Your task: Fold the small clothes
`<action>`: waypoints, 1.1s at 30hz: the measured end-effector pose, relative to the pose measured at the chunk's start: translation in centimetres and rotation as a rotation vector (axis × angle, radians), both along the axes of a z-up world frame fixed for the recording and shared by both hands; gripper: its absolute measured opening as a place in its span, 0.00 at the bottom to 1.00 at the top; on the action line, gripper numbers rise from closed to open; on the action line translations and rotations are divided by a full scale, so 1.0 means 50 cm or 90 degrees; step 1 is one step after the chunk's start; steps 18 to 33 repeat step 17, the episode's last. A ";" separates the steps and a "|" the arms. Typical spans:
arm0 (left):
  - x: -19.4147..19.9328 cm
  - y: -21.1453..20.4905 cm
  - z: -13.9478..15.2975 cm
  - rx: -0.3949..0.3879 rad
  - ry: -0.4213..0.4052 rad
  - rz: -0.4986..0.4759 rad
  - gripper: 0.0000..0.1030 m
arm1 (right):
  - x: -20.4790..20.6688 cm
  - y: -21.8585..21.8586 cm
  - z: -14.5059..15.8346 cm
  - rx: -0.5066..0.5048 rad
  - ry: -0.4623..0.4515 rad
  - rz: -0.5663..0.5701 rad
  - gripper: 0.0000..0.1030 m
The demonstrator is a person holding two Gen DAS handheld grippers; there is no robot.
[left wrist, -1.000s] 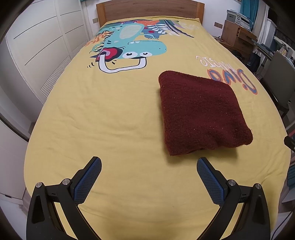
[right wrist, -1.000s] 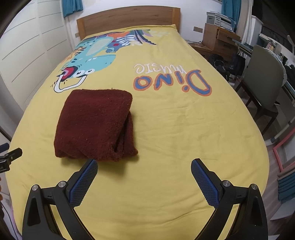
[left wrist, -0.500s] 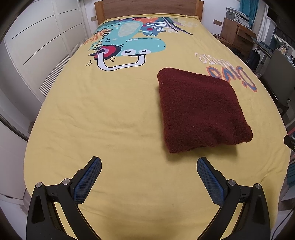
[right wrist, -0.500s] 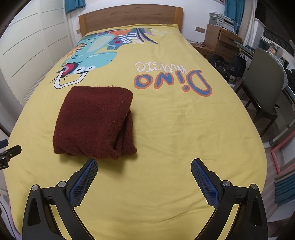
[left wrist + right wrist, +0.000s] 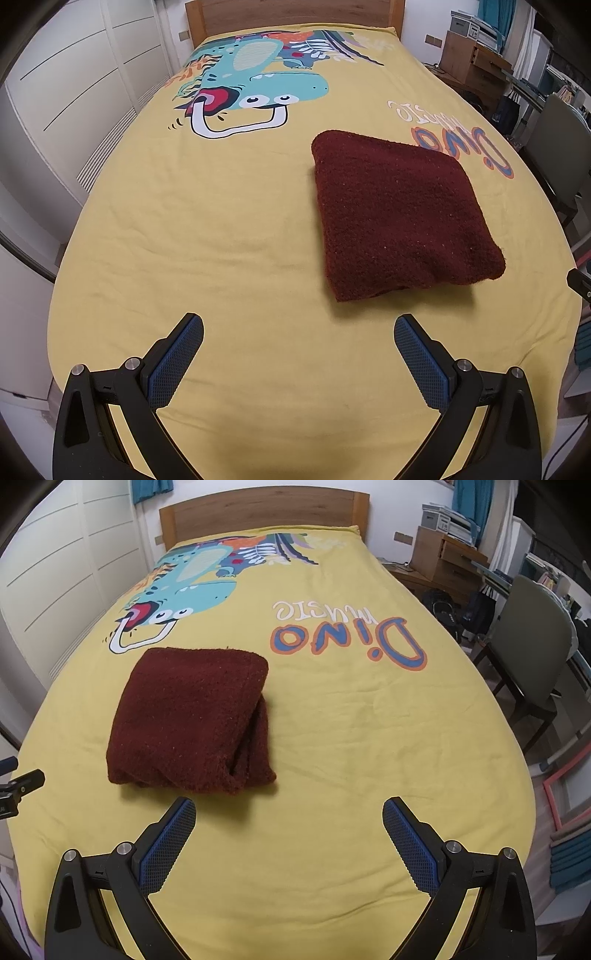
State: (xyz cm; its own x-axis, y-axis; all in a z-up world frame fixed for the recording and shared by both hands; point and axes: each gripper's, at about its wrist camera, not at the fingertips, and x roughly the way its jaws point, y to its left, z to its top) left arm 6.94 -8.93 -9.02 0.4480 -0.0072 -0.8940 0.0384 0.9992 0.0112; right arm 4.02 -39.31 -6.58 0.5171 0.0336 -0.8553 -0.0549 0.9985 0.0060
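Observation:
A dark red fuzzy garment [image 5: 399, 218] lies folded into a thick square on the yellow bed cover [image 5: 221, 236]. In the left wrist view it is ahead and to the right of my left gripper [image 5: 298, 325], which is open and empty above the cover. In the right wrist view the garment [image 5: 188, 716] is ahead and to the left of my right gripper [image 5: 289, 808], also open and empty. Its folded layers show along the right edge. Neither gripper touches it.
The cover carries a dinosaur print [image 5: 255, 92] and "Dino music" lettering [image 5: 347, 635]. A wooden headboard [image 5: 262, 509] is at the far end. White wardrobe doors [image 5: 74, 103] stand left; a chair [image 5: 532, 646] and wooden drawers [image 5: 447, 561] stand right.
Both grippers have drawn back slightly from the garment, staying open. The garment has not moved on the bed.

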 end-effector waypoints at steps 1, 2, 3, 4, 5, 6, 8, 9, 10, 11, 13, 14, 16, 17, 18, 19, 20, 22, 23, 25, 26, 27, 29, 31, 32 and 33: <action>0.000 0.000 0.000 0.000 0.000 0.000 0.99 | 0.000 0.000 0.000 -0.002 0.001 0.000 0.98; -0.001 -0.001 0.000 0.000 0.001 0.000 0.99 | 0.000 0.000 -0.001 -0.003 0.002 0.000 0.98; -0.001 -0.001 0.000 -0.001 0.001 0.000 0.99 | 0.000 0.000 -0.002 -0.004 0.002 0.000 0.98; -0.002 -0.001 0.000 -0.001 0.001 0.000 0.99 | -0.001 0.000 -0.003 -0.004 0.003 -0.001 0.98; -0.003 -0.001 0.000 -0.001 0.001 0.001 0.99 | -0.001 0.000 -0.004 -0.004 0.004 -0.001 0.98; -0.003 -0.001 0.000 -0.001 0.001 0.001 0.99 | 0.000 -0.001 -0.005 -0.005 0.004 0.000 0.98; -0.003 -0.003 0.000 0.000 0.002 0.000 0.99 | 0.000 -0.001 -0.007 -0.004 0.006 0.000 0.98; -0.003 -0.003 0.000 0.001 0.001 0.000 0.99 | 0.001 -0.002 -0.007 -0.004 0.006 0.000 0.98; -0.005 -0.004 0.001 0.001 0.000 0.000 0.99 | 0.001 -0.002 -0.008 -0.004 0.007 0.000 0.98; -0.006 -0.005 0.001 0.001 -0.001 -0.001 0.99 | 0.001 -0.002 -0.009 -0.003 0.008 0.000 0.98; -0.007 -0.006 0.001 0.003 0.000 -0.001 0.99 | 0.001 -0.003 -0.010 -0.004 0.009 -0.001 0.98; -0.006 -0.006 0.001 0.003 0.001 -0.001 0.99 | 0.001 -0.004 -0.010 -0.003 0.009 -0.001 0.98; -0.006 -0.007 0.001 0.000 0.002 -0.001 0.99 | 0.002 -0.003 -0.010 -0.003 0.010 0.000 0.98; -0.005 -0.006 0.000 -0.001 0.003 -0.001 0.99 | 0.002 -0.004 -0.011 -0.002 0.011 0.000 0.98; -0.005 -0.006 0.000 -0.001 0.003 -0.001 0.99 | 0.002 -0.004 -0.011 -0.002 0.011 0.000 0.98; -0.005 -0.006 0.000 -0.001 0.003 -0.001 0.99 | 0.002 -0.004 -0.011 -0.002 0.011 0.000 0.98; -0.005 -0.006 0.000 -0.001 0.003 -0.001 0.99 | 0.002 -0.004 -0.011 -0.002 0.011 0.000 0.98; -0.005 -0.006 0.000 -0.001 0.003 -0.001 0.99 | 0.002 -0.004 -0.011 -0.002 0.011 0.000 0.98; -0.005 -0.006 0.000 -0.001 0.003 -0.001 0.99 | 0.002 -0.004 -0.011 -0.002 0.011 0.000 0.98; -0.005 -0.006 0.000 -0.001 0.003 -0.001 0.99 | 0.002 -0.004 -0.011 -0.002 0.011 0.000 0.98; -0.005 -0.006 0.000 -0.001 0.003 -0.001 0.99 | 0.002 -0.004 -0.011 -0.002 0.011 0.000 0.98; -0.005 -0.006 0.000 -0.001 0.003 -0.001 0.99 | 0.002 -0.004 -0.011 -0.002 0.011 0.000 0.98; -0.005 -0.006 0.000 -0.001 0.003 -0.001 0.99 | 0.002 -0.004 -0.011 -0.002 0.011 0.000 0.98; -0.005 -0.006 0.000 -0.001 0.003 -0.001 0.99 | 0.002 -0.004 -0.011 -0.002 0.011 0.000 0.98; -0.005 -0.006 0.000 -0.001 0.003 -0.001 0.99 | 0.002 -0.004 -0.011 -0.002 0.011 0.000 0.98; -0.005 -0.006 0.000 -0.001 0.003 -0.001 0.99 | 0.002 -0.004 -0.011 -0.002 0.011 0.000 0.98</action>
